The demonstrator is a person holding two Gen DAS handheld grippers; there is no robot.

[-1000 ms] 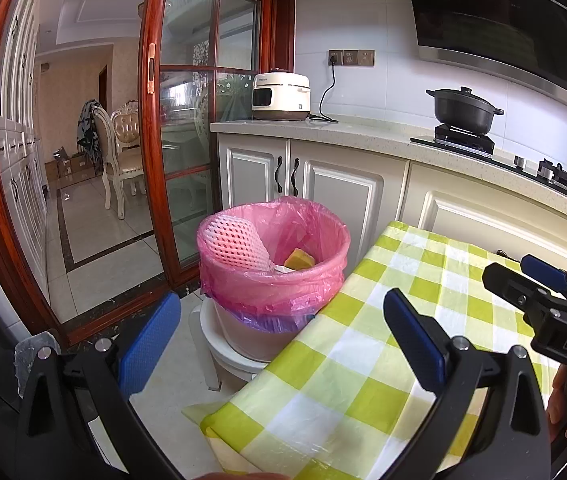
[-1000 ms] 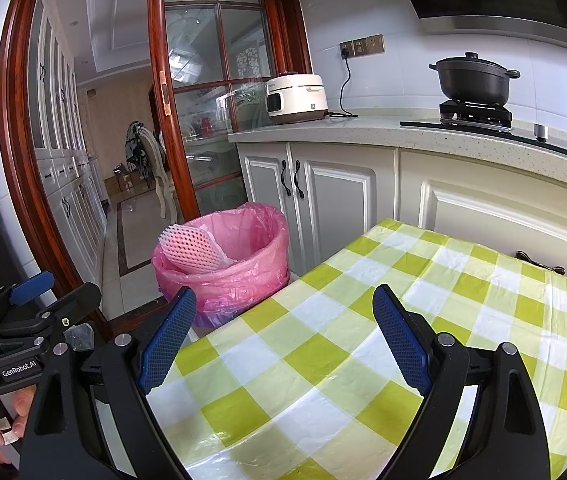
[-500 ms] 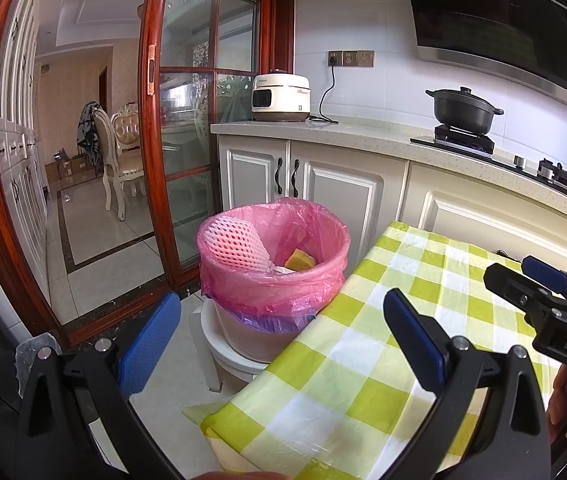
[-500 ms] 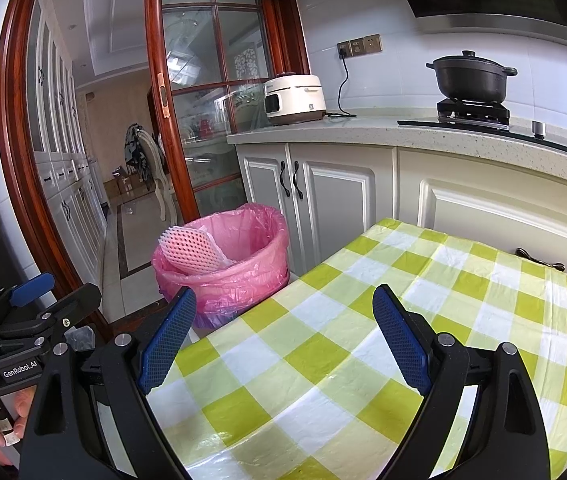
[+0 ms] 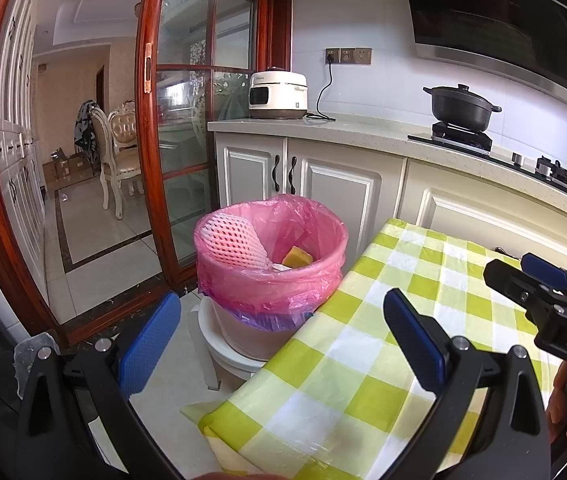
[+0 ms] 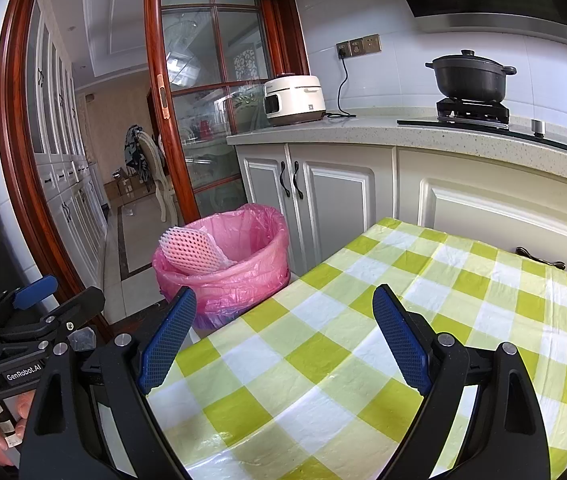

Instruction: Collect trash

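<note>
Nothing had changed since the earlier frames. The left gripper (image 5: 279,340) and right gripper (image 6: 283,336) stayed wide open and empty beside the pink-lined round trash bin (image 5: 271,264), over the green checked tablecloth (image 6: 363,340).

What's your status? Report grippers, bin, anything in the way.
Left gripper open, empty. Right gripper open, empty. Pink-lined bin beside the checked table, foam net and yellow scrap inside. Nothing in the way.

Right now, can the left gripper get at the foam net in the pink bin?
Probably yes. The left gripper is open and empty, the foam net lies on top against the trash bin rim, and nothing stands between them; the table edge sits to one side.
</note>
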